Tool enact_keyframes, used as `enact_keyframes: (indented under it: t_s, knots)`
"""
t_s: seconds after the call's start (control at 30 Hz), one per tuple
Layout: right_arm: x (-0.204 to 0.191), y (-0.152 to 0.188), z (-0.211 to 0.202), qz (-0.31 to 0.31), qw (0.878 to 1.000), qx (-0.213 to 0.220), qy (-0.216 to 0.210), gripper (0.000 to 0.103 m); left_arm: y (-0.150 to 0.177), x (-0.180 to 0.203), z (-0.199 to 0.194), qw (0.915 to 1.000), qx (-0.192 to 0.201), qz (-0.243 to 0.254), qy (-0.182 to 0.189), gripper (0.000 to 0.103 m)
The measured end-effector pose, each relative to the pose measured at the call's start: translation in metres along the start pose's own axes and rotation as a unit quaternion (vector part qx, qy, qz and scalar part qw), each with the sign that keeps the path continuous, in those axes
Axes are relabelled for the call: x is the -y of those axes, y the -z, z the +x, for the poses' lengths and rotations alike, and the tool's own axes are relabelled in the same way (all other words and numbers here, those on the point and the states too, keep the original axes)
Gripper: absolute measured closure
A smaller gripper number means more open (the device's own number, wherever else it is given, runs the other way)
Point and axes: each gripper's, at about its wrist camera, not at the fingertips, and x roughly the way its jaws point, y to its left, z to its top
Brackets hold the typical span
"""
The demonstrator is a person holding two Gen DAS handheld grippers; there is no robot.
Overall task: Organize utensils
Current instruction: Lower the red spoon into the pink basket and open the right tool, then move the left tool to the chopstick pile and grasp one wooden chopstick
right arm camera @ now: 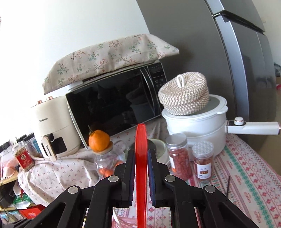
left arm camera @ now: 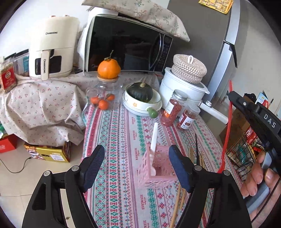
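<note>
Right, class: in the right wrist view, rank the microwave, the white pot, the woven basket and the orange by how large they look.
1. microwave
2. white pot
3. woven basket, close to the pot's body in width, so this pair is near
4. orange

All stand at a similar depth, so the order is fairly safe.

**A lived-in home kitchen corner**

We see a microwave (left arm camera: 126,50) under a floral cloth (left arm camera: 140,15). Left of the microwave stands a cream air fryer (left arm camera: 52,47); right of it rises a grey fridge (left arm camera: 210,35). In front of the microwave, a patterned tablecloth (left arm camera: 123,140) carries a white pot (left arm camera: 179,91), spice jars (left arm camera: 173,107) and a squash in a bowl (left arm camera: 140,100).
</note>
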Motion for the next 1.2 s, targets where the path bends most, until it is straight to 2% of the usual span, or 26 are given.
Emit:
enact_keyframes:
  t_s: [0.1, 0.33, 0.47, 0.53, 0.6, 0.73, 0.87, 1.1, 1.2]
  knots:
    - [-0.016, 0.003, 0.020, -0.012, 1.000, 0.010, 0.011, 0.090, 0.004, -0.015, -0.004, 0.9999, -0.011, -0.013, -0.003, 0.025]
    - [-0.029, 0.018, 0.054, -0.016, 0.998, 0.021, 0.050, 0.090, 0.007, -0.029, -0.010, 0.9999, -0.012, -0.006, -0.009, 0.025]
    - [-0.029, 0.023, 0.058, -0.008, 0.999, 0.012, 0.046, 0.088, 0.008, -0.032, -0.007, 0.9997, -0.020, -0.007, -0.009, 0.025]
    - [-0.029, 0.022, 0.055, -0.007, 0.999, 0.008, 0.042, 0.079, 0.009, -0.030, -0.005, 0.9997, -0.024, -0.006, -0.009, 0.025]
    - [-0.027, 0.019, 0.049, -0.008, 0.999, 0.005, 0.036, 0.063, 0.010, -0.028, -0.003, 0.9996, -0.028, -0.006, -0.007, 0.025]
    - [-0.019, 0.009, 0.033, -0.014, 0.999, -0.013, 0.029, 0.051, 0.012, -0.019, -0.001, 0.9993, -0.038, -0.006, 0.002, 0.025]
    - [-0.001, 0.002, 0.013, -0.012, 0.999, -0.043, 0.021, 0.033, 0.016, -0.012, 0.001, 0.9985, -0.053, -0.009, 0.010, 0.025]
    - [0.040, 0.010, -0.014, 0.001, 0.993, -0.110, 0.044, 0.020, 0.029, 0.003, 0.009, 0.9945, -0.097, -0.024, 0.031, 0.025]
    - [0.059, 0.017, -0.019, 0.013, 0.988, -0.140, 0.062, 0.017, 0.036, 0.012, 0.014, 0.9922, -0.117, -0.022, 0.038, 0.025]
